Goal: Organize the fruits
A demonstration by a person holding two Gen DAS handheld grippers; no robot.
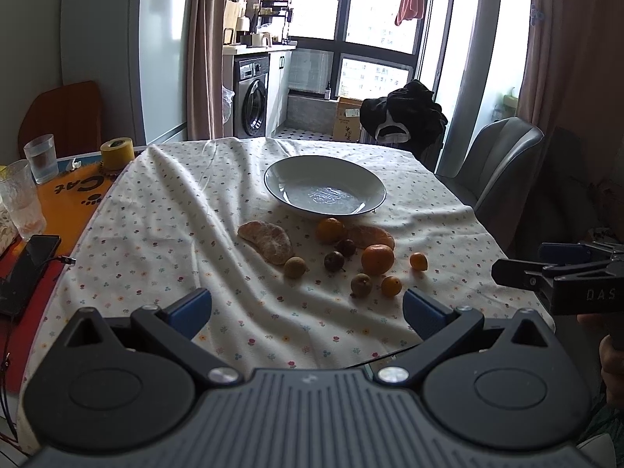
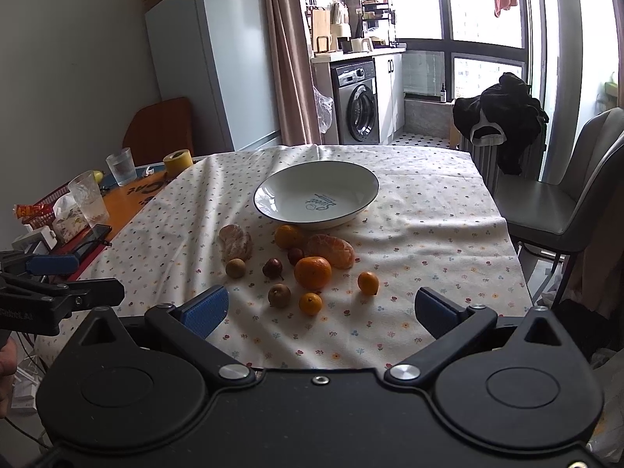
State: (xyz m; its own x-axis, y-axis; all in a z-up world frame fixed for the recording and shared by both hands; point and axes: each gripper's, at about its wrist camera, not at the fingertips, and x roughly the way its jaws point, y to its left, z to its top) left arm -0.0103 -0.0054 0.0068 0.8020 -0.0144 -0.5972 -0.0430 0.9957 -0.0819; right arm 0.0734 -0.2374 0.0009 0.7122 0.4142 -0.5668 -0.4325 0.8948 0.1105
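Observation:
An empty white bowl [image 1: 325, 189] [image 2: 316, 194] with a dark rim sits on the flowered tablecloth. In front of it lies a cluster of fruit: a large mandarin [image 1: 377, 259] [image 2: 312, 272], two peeled citrus pieces [image 1: 266, 241] [image 2: 330, 251], small kumquats [image 1: 391, 286] [image 2: 368, 282], dark red fruits [image 1: 334, 261] [image 2: 272, 267] and brownish round ones [image 1: 361, 284] [image 2: 279, 295]. My left gripper [image 1: 307, 310] hangs open over the near cloth, short of the fruit. My right gripper [image 2: 322, 308] is open too, just before the nearest kumquat [image 2: 311, 303]. Neither holds anything.
Left of the cloth stand two glasses [image 1: 41, 158] [image 2: 89, 199], a yellow tape roll [image 1: 116, 153], a phone [image 1: 27, 265] and an orange mat. A grey chair [image 2: 561, 202] stands at the right table edge; dark clothing [image 2: 503, 117] hangs behind it.

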